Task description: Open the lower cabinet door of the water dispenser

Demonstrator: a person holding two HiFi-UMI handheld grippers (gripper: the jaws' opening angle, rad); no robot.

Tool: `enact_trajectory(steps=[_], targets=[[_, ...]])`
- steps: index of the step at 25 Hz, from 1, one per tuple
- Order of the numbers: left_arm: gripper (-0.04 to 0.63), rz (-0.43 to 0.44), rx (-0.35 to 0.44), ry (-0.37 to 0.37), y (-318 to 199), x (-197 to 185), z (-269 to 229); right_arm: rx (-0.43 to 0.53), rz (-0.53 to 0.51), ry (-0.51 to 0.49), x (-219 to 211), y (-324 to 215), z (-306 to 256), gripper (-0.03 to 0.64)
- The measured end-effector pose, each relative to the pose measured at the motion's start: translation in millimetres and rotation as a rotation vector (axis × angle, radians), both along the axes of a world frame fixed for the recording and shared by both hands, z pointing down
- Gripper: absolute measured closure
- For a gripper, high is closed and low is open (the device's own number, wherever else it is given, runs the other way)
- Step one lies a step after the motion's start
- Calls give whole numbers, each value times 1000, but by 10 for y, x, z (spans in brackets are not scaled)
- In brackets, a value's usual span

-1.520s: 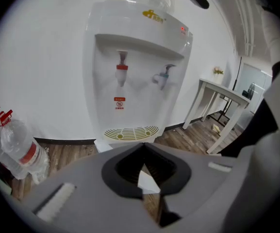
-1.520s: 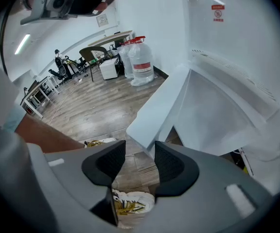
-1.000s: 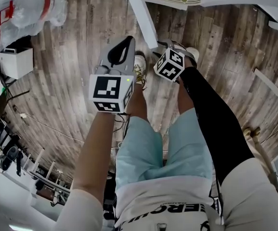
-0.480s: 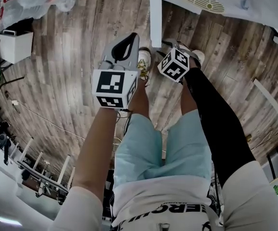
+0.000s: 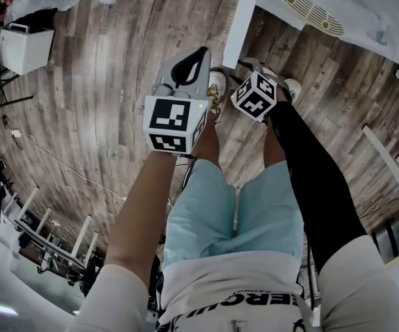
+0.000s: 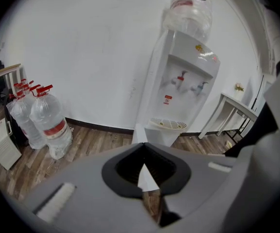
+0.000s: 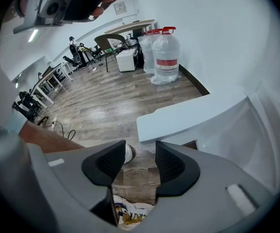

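Observation:
The white water dispenser [image 6: 184, 84] stands against the wall with its round drip tray [image 5: 308, 8] in the head view's upper right. A white panel [image 5: 243, 21] juts from its lower front toward me, like a door standing out; it also shows edge-on [image 7: 188, 114] in the right gripper view. My left gripper [image 5: 189, 66] hangs over the floor left of that panel's near end, jaws shut on nothing [image 6: 144, 178]. My right gripper [image 5: 249, 66] hovers just right of the panel's end, open, with only floor between its pads [image 7: 140, 161].
Large water bottles [image 6: 52, 125] stand by the wall left of the dispenser, with a white box [image 5: 25, 47] near them. A small white table [image 6: 234, 108] is on its right. Racks and cables [image 5: 40, 234] line the left. My shoes [image 5: 216, 88] are below the grippers.
Both grippers have drifted a little to the right in the head view, and the dispenser has slid toward the upper right. Neither gripper's jaws have changed.

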State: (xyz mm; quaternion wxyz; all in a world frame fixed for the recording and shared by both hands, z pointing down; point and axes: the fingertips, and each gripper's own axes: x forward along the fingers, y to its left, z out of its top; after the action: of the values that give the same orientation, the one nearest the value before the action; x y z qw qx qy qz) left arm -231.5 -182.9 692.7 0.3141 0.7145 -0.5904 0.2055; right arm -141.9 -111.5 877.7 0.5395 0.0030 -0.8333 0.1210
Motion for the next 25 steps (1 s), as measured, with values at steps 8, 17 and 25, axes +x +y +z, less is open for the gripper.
enact_trajectory(steps=[8,17,25], targets=[[538,-42,-2,5,69,-307,34,5,-25,-6,-330,18,3,436],[538,-90,-13,5,177,-687,79,33,-46,-16,-690,-22,0,436],[538,-118,-24,7,244,-986,134,48,-48,-18,-954,-72,11,436]])
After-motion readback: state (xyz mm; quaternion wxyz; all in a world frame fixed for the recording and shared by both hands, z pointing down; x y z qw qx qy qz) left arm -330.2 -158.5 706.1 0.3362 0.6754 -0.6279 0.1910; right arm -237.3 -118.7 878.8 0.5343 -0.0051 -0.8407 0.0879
